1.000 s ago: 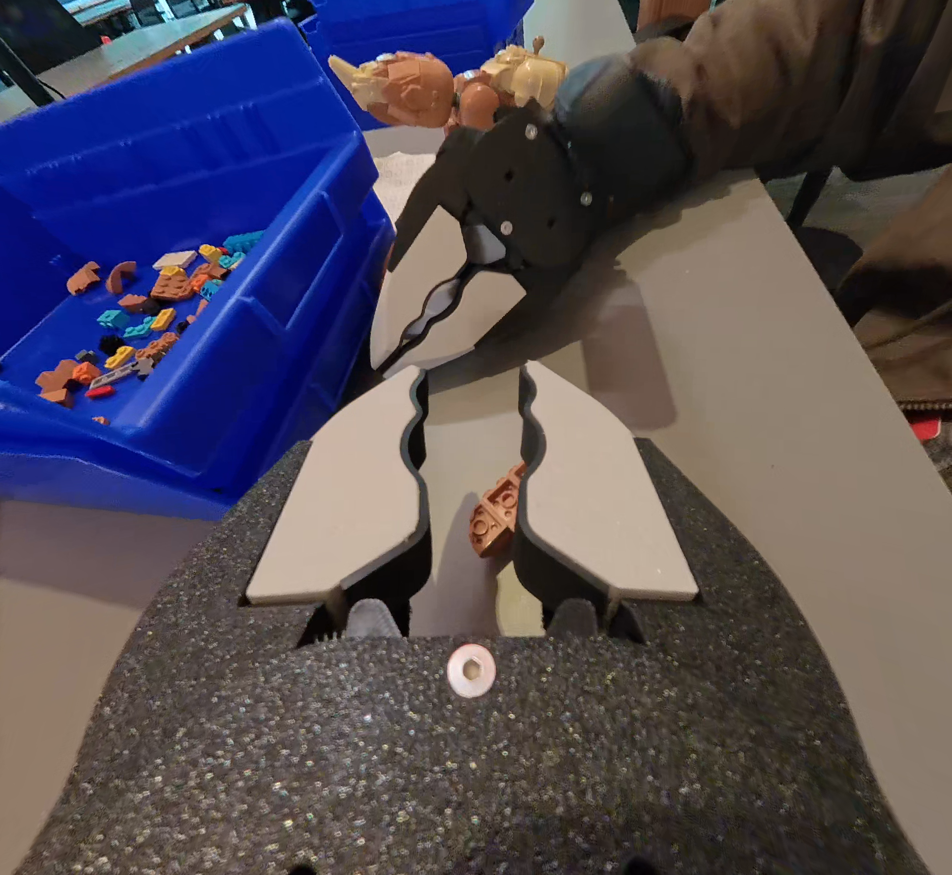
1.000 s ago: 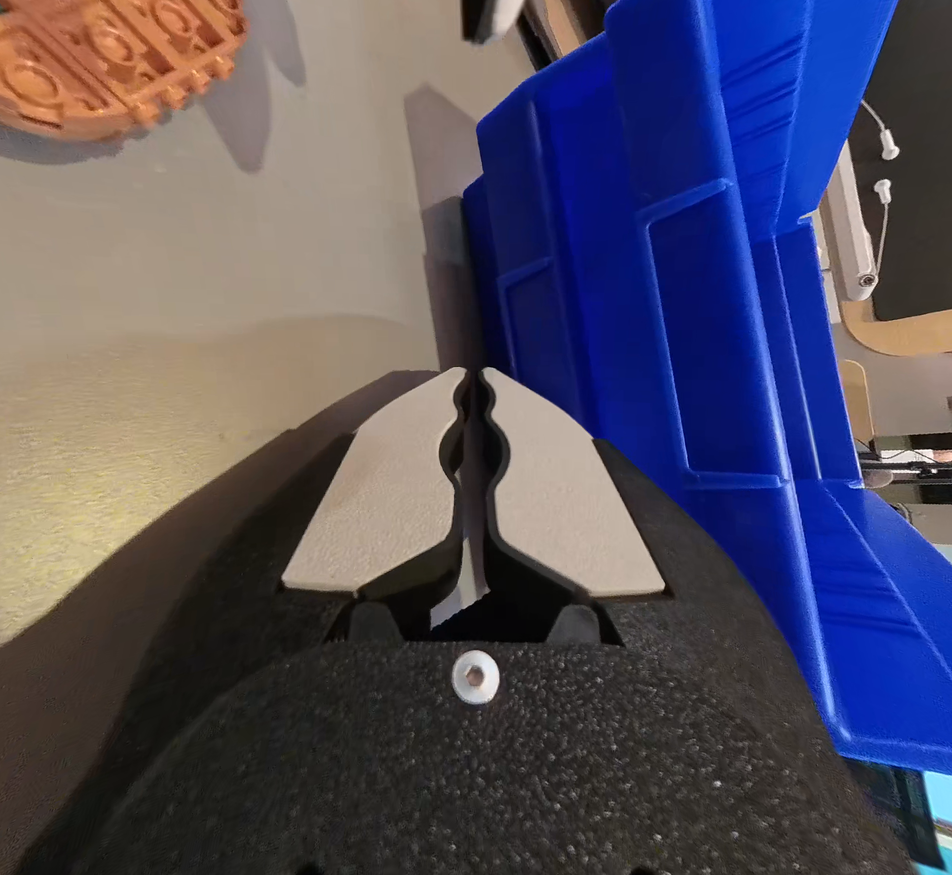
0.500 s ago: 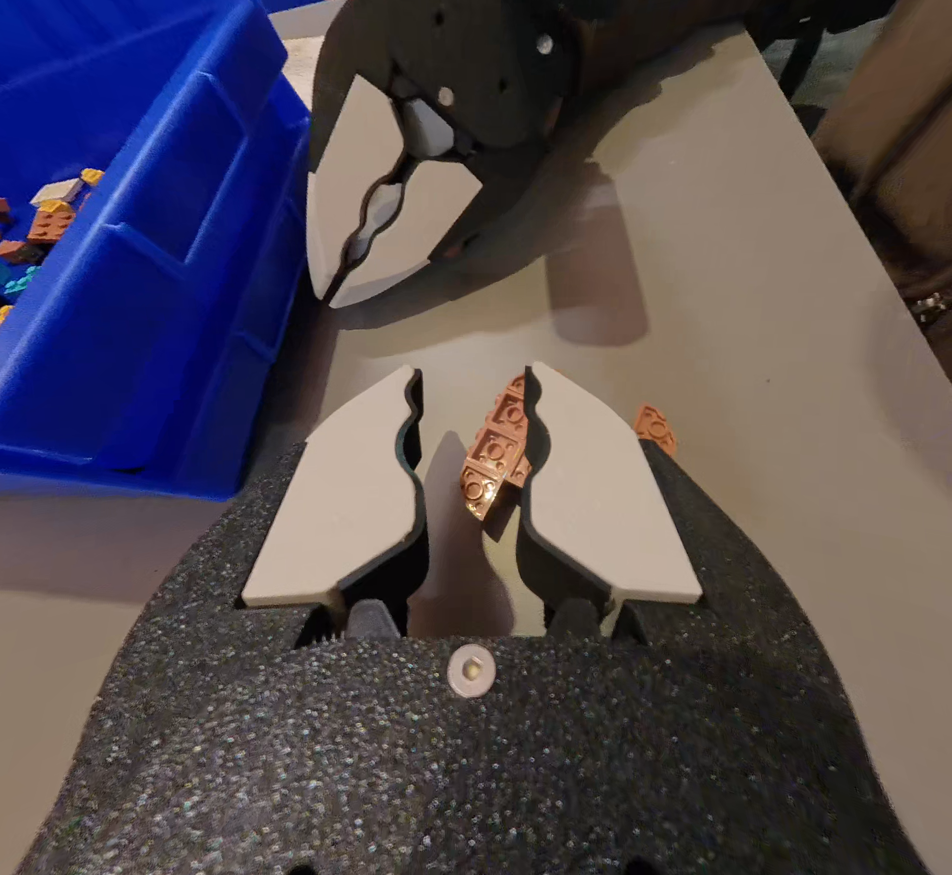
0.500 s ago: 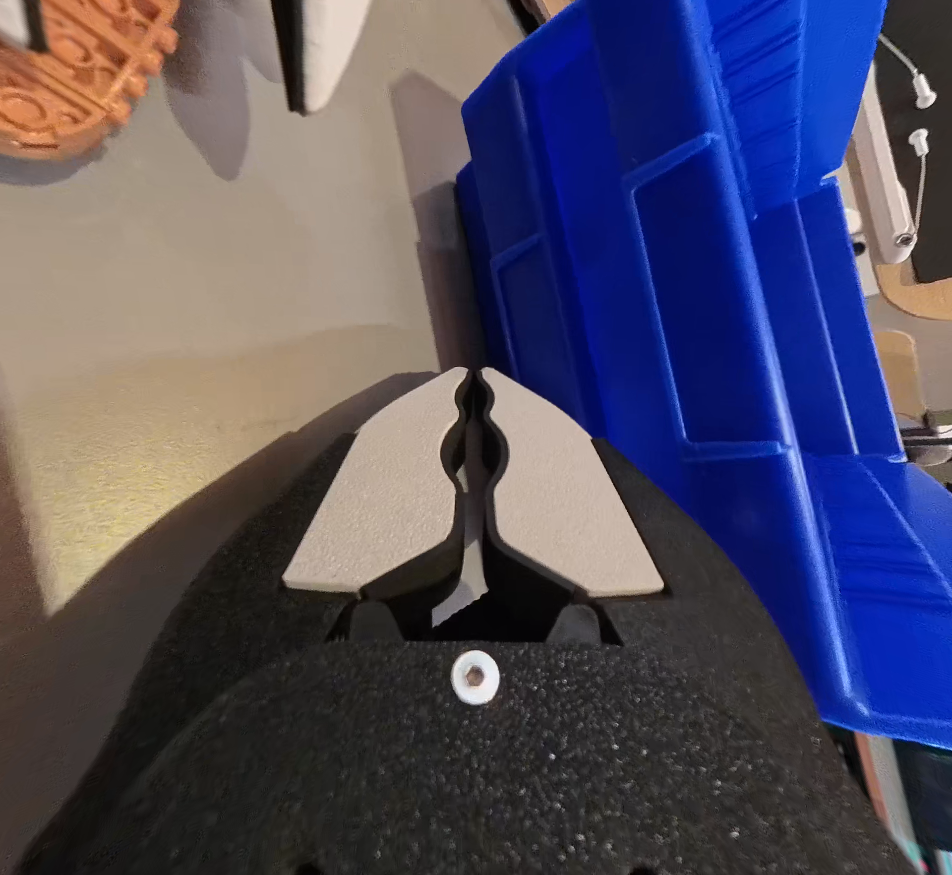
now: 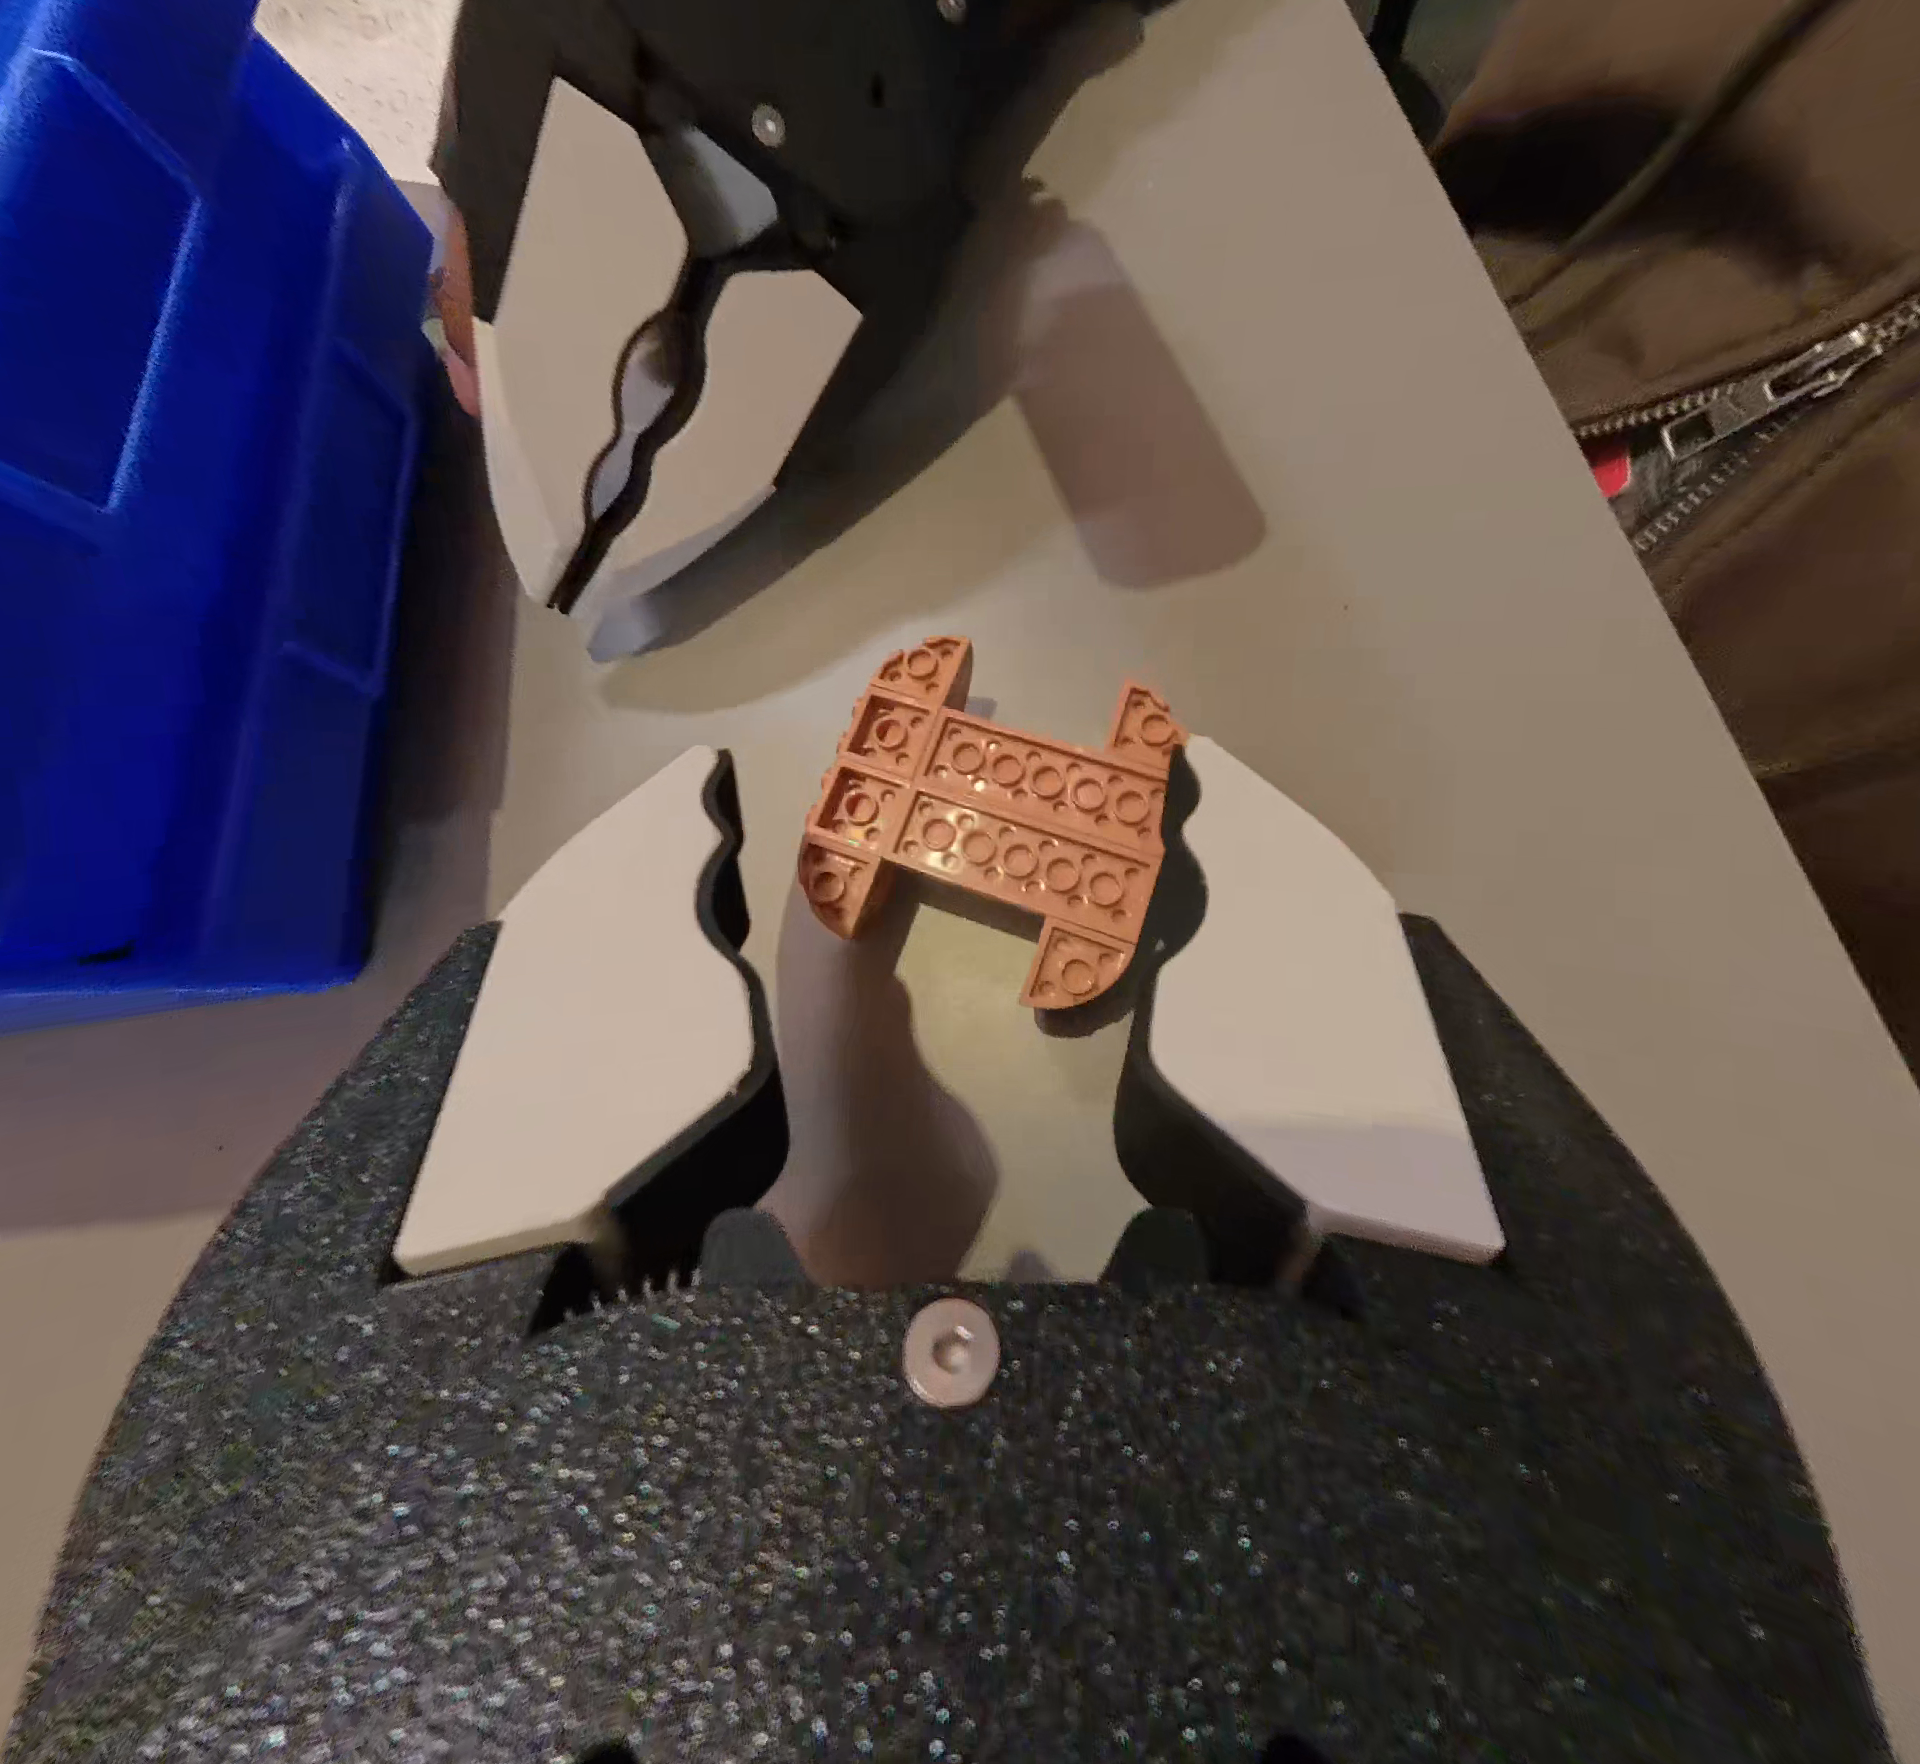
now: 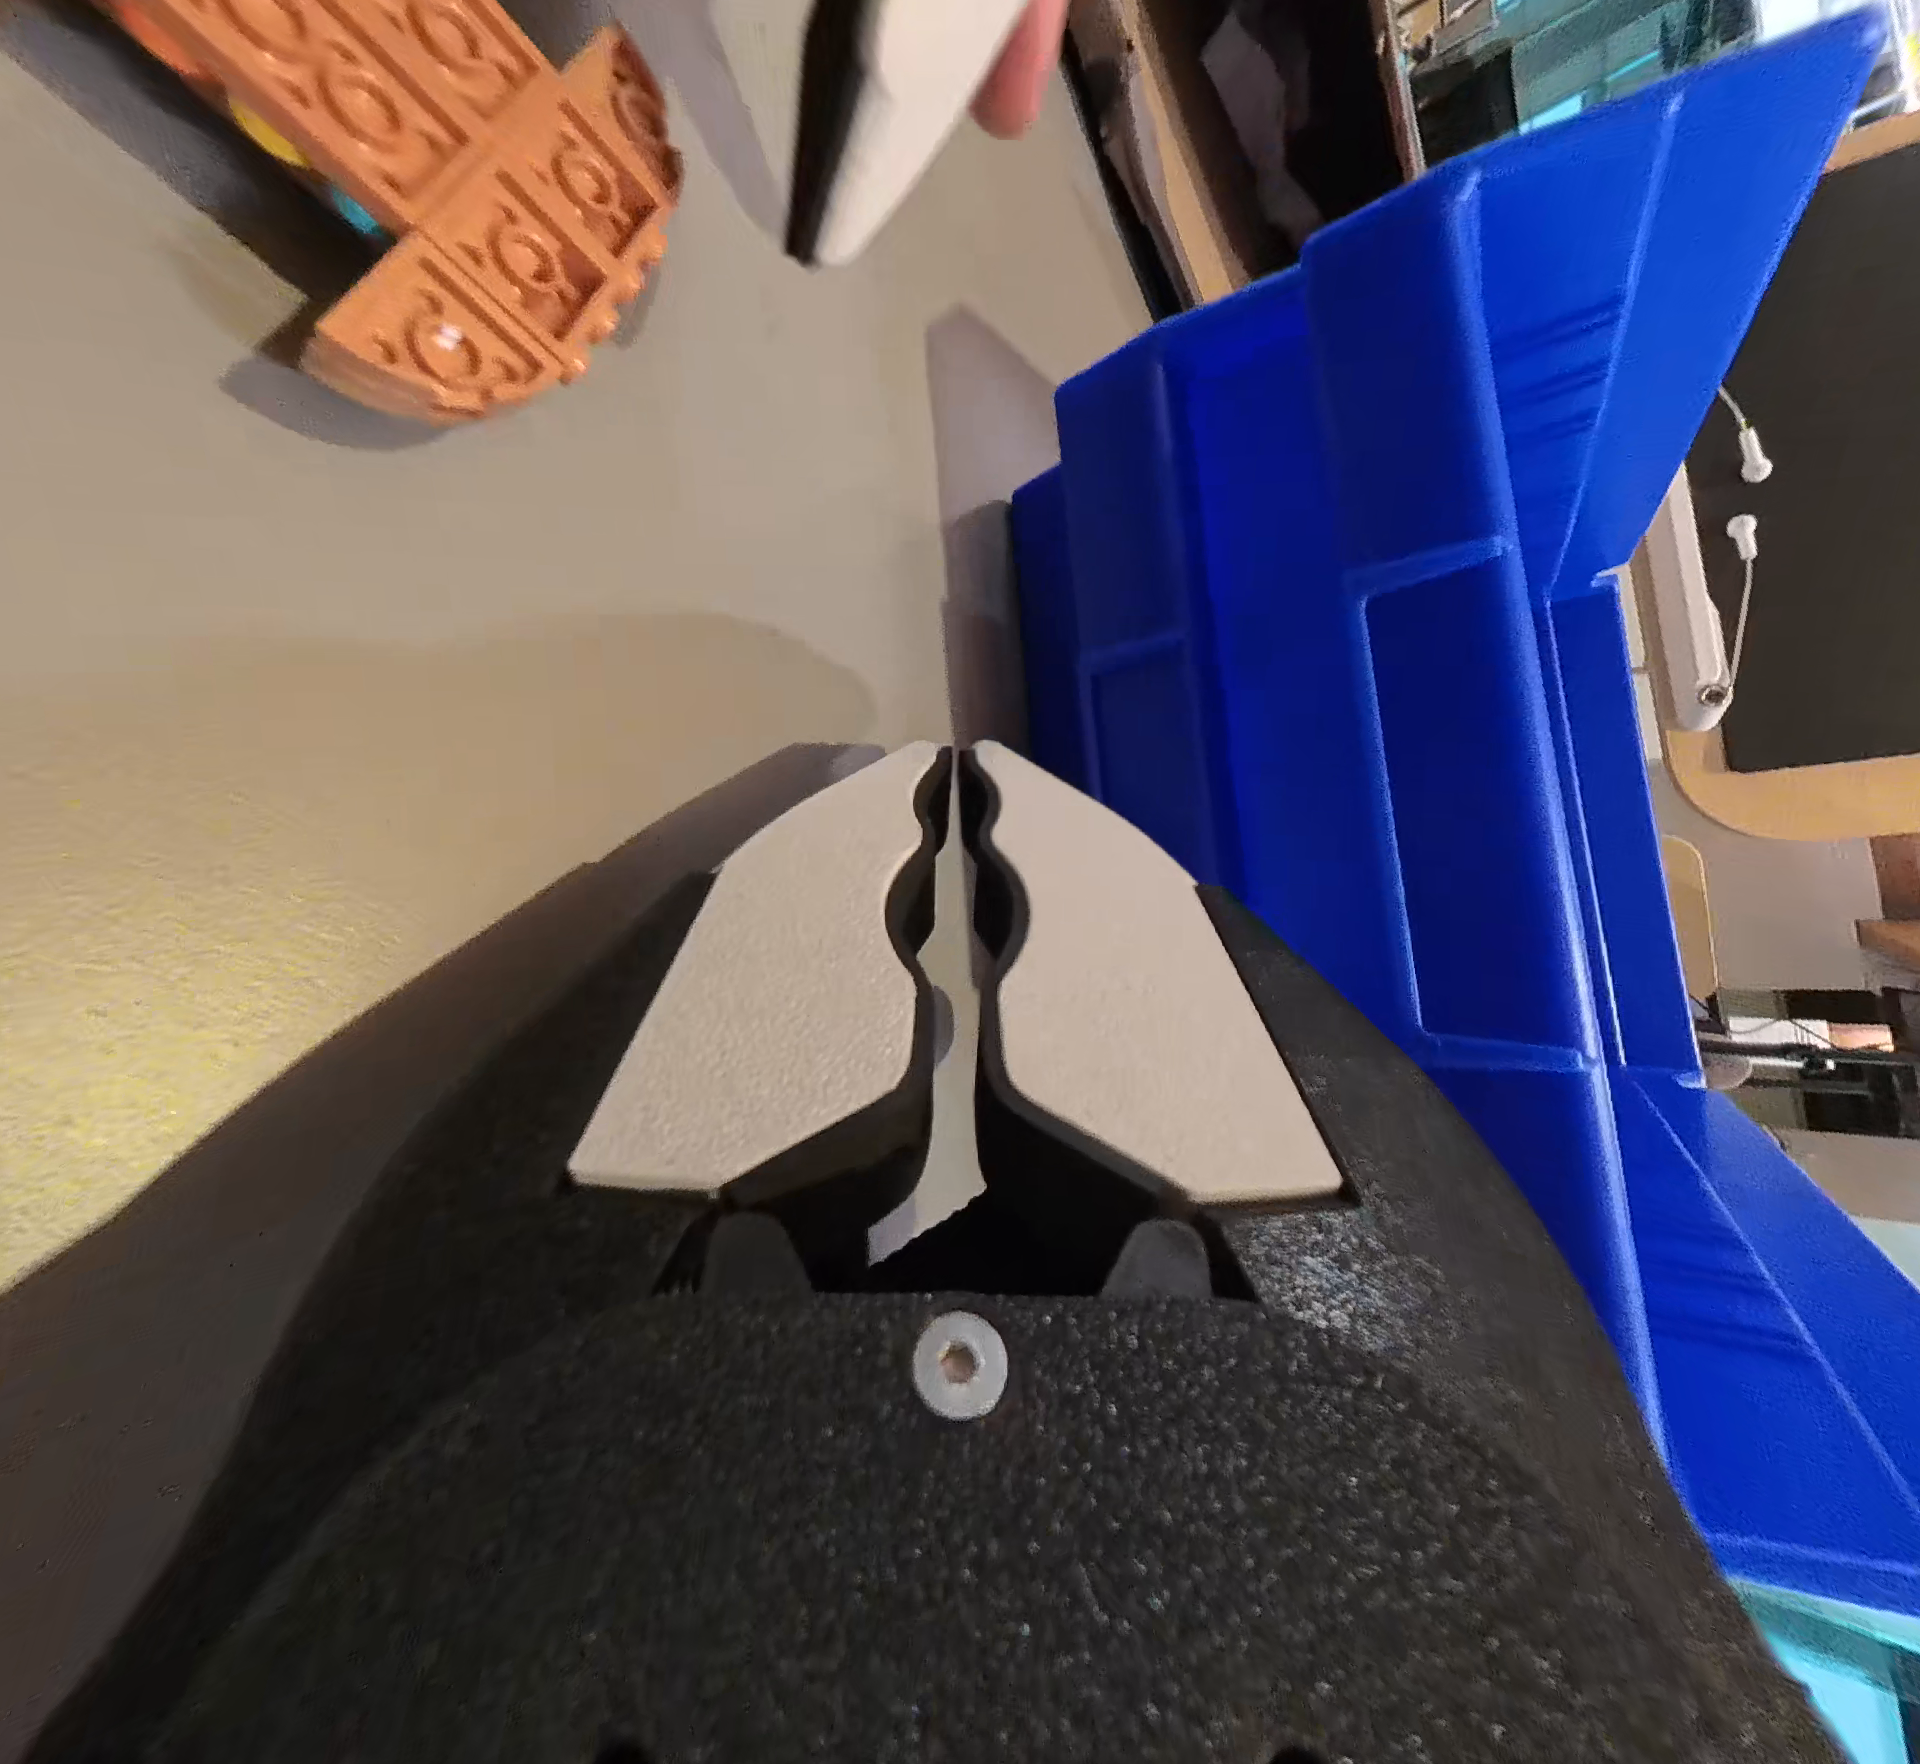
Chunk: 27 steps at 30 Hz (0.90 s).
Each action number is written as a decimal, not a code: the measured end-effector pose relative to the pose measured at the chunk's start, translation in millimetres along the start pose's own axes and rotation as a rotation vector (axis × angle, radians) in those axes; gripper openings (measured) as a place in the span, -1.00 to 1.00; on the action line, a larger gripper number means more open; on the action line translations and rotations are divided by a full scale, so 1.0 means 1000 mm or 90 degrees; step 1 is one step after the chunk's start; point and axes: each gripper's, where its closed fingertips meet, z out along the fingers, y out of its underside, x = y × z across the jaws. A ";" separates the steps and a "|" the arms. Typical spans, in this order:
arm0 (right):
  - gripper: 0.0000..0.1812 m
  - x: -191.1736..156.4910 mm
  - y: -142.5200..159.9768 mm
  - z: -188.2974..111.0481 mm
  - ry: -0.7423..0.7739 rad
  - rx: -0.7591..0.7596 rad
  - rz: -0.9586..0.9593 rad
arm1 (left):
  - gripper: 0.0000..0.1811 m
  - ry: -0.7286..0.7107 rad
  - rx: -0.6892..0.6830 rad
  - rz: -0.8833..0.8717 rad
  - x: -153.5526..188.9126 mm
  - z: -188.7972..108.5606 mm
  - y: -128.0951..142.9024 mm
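A brown brick plate (image 5: pixel 992 836) lies underside up on the grey desk (image 5: pixel 1299 509), between the wide-spread fingers of the left claw (image 5: pixel 956 769), against its right finger. The right claw (image 6: pixel 956 758), nearly closed and empty, lies beside a blue bin (image 6: pixel 1351 675). The desk edge runs along the right. No writing shows.

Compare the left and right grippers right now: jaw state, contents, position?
The left gripper has its jaws spread wide; the right gripper has its jaws closed together.

The left gripper has the brown brick plate between its fingers, at the right one; the right gripper holds nothing.

The left gripper is over the open grey table; the right gripper sits beside the blue bin.

Both have grey fingers on black bodies.
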 end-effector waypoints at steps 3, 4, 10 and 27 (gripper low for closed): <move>-0.97 -0.003 -0.004 -0.001 -0.010 0.010 0.002 | -0.05 0.012 0.006 -0.005 0.001 0.002 0.001; -0.97 -0.004 -0.004 -0.002 -0.016 0.013 0.007 | -0.02 0.023 0.005 -0.006 0.003 0.002 0.003; -0.95 -0.009 -0.010 -0.007 -0.063 0.039 0.050 | 0.03 0.071 0.005 -0.015 0.012 0.006 0.004; -0.77 0.023 -0.016 -0.042 -0.129 0.189 0.335 | -0.17 -0.176 0.006 0.050 -0.044 0.036 -0.021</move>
